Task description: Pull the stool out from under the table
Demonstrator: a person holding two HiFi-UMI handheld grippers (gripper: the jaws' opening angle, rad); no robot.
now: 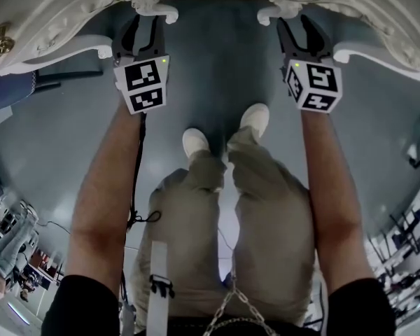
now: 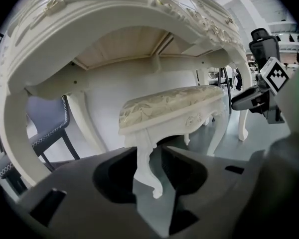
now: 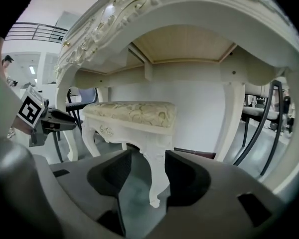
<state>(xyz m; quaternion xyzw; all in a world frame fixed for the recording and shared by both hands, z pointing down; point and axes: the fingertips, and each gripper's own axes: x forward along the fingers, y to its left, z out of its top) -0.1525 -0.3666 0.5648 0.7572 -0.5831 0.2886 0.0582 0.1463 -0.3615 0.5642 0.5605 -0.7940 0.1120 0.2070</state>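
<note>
The stool (image 2: 172, 103) stands tucked under the table (image 2: 114, 14), its whole seat beneath the top. The seat is a long padded cushion in cream fabric with a pale leaf pattern and a slight sheen. The frame below is glossy white, with a carved scroll on the rail and curved legs that swell at the knee and end in small curled feet. The table is the same glossy white. Its edge is thick with raised scrollwork touched with gold, its apron is cut in a wide arch, and its underside shows bare pale boards. The floor (image 1: 217, 68) is smooth, grey and faintly reflective. To the left, past the table leg, stands a chair (image 2: 45, 118) with blue-grey upholstery, light piping and thin black legs.

The left gripper (image 1: 143, 30) and the right gripper (image 1: 299, 30) are matt dark grey, each with a marker cube (image 1: 145, 84) behind its jaws. They reach to the table's near edge, well apart from each other. Each has its jaws partly open and grips nothing. In the left gripper view the stool's near left leg (image 2: 147, 168) lines up in the gap. In the right gripper view the near right leg (image 3: 157, 178) does the same, close to the right-hand pad. Whether either leg lies within the jaws or beyond them I cannot tell.
</note>
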